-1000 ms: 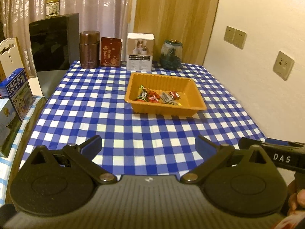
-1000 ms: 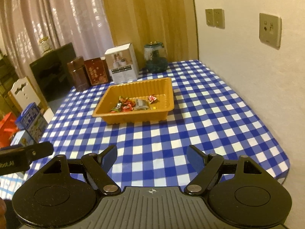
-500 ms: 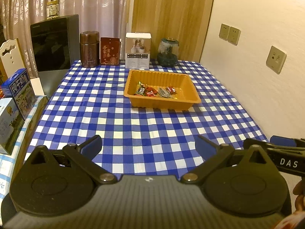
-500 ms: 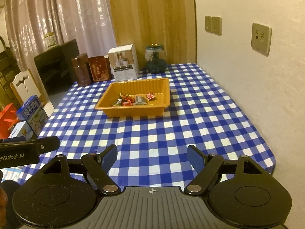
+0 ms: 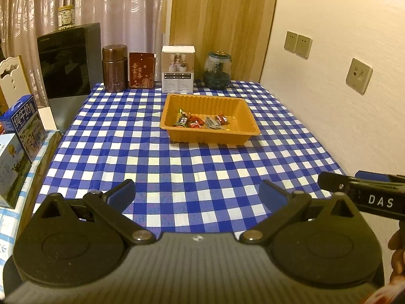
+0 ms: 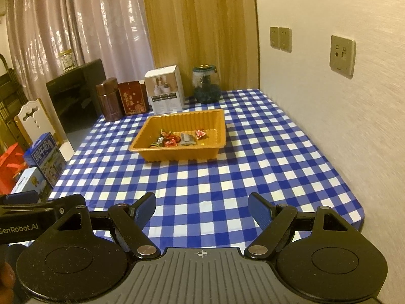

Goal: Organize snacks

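An orange plastic tray (image 5: 248, 133) (image 6: 141, 144) sits on the blue-and-white checked table, past its middle. Several wrapped snacks (image 5: 200, 121) (image 6: 179, 138) lie together on its floor. My left gripper (image 5: 197, 192) hangs over the near edge of the table, open, with nothing between its blue pads. My right gripper (image 6: 201, 209) is open and bare as well, also at the near edge and well short of the tray. Each gripper's body shows at the side of the other's view.
Along the far edge stand a brown canister (image 5: 114, 68), a red box (image 5: 141, 69), a white carton (image 5: 178, 69) and a glass jar (image 5: 217, 69). A wall with sockets (image 5: 359, 76) runs along the right. Milk cartons (image 5: 24, 126) and a black cabinet (image 5: 68, 60) are left.
Both grippers have drawn back from the tray, which now looks smaller and farther off, with more tablecloth in front. Their jaws stand as wide as before.
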The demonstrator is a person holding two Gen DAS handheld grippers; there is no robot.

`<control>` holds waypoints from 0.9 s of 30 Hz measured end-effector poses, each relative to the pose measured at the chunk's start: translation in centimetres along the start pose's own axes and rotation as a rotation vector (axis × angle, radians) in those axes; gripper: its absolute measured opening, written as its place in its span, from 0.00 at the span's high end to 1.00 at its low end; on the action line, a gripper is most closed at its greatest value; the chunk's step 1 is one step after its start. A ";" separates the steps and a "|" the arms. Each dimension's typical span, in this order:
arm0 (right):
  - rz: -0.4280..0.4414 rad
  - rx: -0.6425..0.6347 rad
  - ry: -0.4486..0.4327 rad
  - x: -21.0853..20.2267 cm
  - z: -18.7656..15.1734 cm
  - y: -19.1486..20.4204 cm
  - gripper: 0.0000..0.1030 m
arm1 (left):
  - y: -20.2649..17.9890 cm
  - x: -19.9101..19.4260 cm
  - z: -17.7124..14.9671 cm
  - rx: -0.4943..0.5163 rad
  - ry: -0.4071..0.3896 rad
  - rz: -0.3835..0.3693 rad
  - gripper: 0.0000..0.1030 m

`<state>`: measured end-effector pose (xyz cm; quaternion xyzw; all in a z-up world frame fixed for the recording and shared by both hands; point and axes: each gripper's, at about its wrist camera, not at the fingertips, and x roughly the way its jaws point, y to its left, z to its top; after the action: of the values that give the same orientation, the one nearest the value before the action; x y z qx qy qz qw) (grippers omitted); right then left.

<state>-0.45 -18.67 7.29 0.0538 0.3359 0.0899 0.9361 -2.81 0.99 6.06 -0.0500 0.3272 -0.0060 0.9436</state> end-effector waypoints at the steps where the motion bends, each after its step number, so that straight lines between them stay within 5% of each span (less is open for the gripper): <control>1: 0.000 0.002 0.000 0.0 -0.1 0.0 0.23 | 0.0 0.0 0.0 0.001 0.000 0.000 0.00; 27: 0.004 -0.003 -0.001 0.1 -0.2 0.2 0.23 | 0.2 0.4 -0.1 0.002 0.008 0.001 0.00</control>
<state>-0.56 -18.42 7.12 0.0531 0.3353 0.0921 0.9361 -2.53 1.19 5.68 -0.0487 0.3308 -0.0062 0.9424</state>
